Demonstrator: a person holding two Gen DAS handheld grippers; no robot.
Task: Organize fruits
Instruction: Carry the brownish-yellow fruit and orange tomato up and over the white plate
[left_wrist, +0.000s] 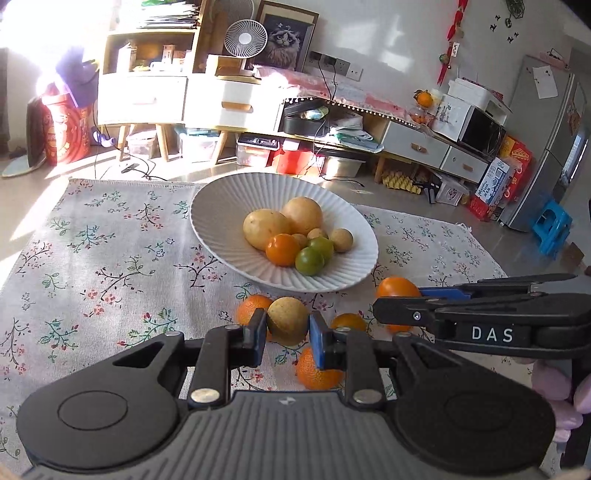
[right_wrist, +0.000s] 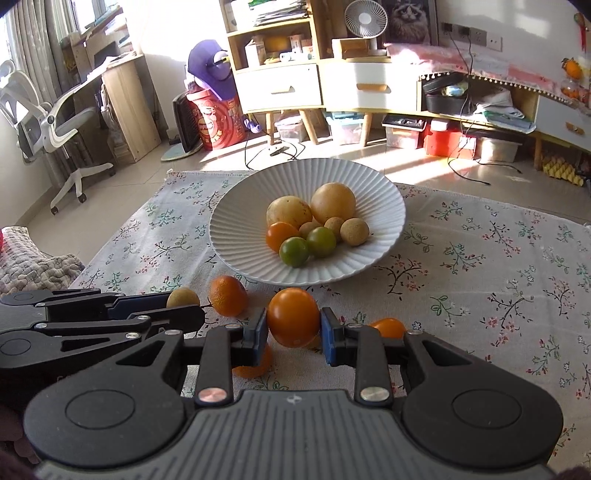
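A white ribbed plate (left_wrist: 221, 206) (right_wrist: 373, 184) on the floral cloth holds several fruits: two large yellow ones, small tan ones, two green ones and an orange one. My left gripper (left_wrist: 287, 325) is shut on a tan-yellow round fruit (left_wrist: 288, 319), also seen from the right wrist view (right_wrist: 183, 297). My right gripper (right_wrist: 293, 325) is shut on an orange fruit (right_wrist: 293, 316), also in the left wrist view (left_wrist: 397, 288). Both fruits are held just in front of the plate. Loose oranges (left_wrist: 318, 371) (right_wrist: 228, 295) lie on the cloth beneath and beside the grippers.
The floral tablecloth (left_wrist: 110, 258) covers the table. Behind it are cabinets (left_wrist: 147, 96), a fan (left_wrist: 245, 38), storage boxes and cables on the floor. An office chair (right_wrist: 48, 122) stands at the left, a fridge (left_wrist: 546, 147) at the right.
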